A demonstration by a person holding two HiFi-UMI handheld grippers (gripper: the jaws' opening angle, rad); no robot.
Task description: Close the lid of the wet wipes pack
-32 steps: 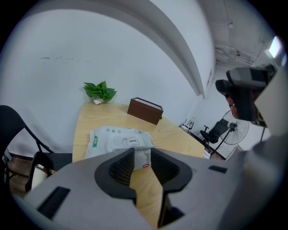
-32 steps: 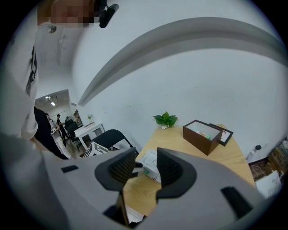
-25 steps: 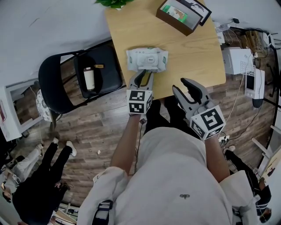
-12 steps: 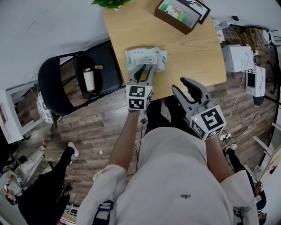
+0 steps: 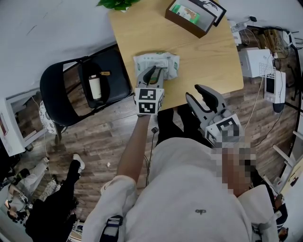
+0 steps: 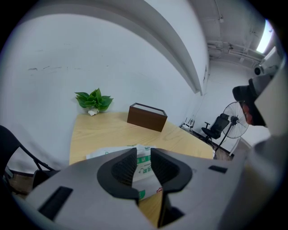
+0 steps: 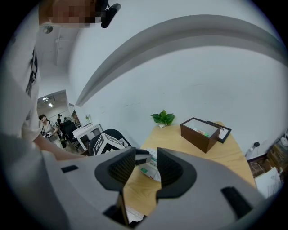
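The white wet wipes pack (image 5: 163,60) with green print lies on the wooden table (image 5: 208,52), near its front edge. My left gripper (image 5: 152,72) reaches over the pack's near side, jaws a narrow gap apart, nothing between them. In the left gripper view the pack (image 6: 144,164) shows through that gap (image 6: 143,155). Whether the lid is up or down I cannot tell. My right gripper (image 5: 196,92) hovers off the table's front edge, right of the pack, slightly open and empty (image 7: 145,161). It looks at the pack (image 7: 150,170) and the left gripper's marker cube (image 7: 108,143).
A brown open box (image 5: 191,16) with its lid beside it stands at the table's back right, and a green plant (image 5: 118,4) at the back left. A black chair (image 5: 71,87) holding a bottle (image 5: 95,87) stands left of the table. White devices (image 5: 258,64) sit to the right.
My left gripper has moved forward, from the pack's near edge to over the pack. The right gripper has stayed in place.
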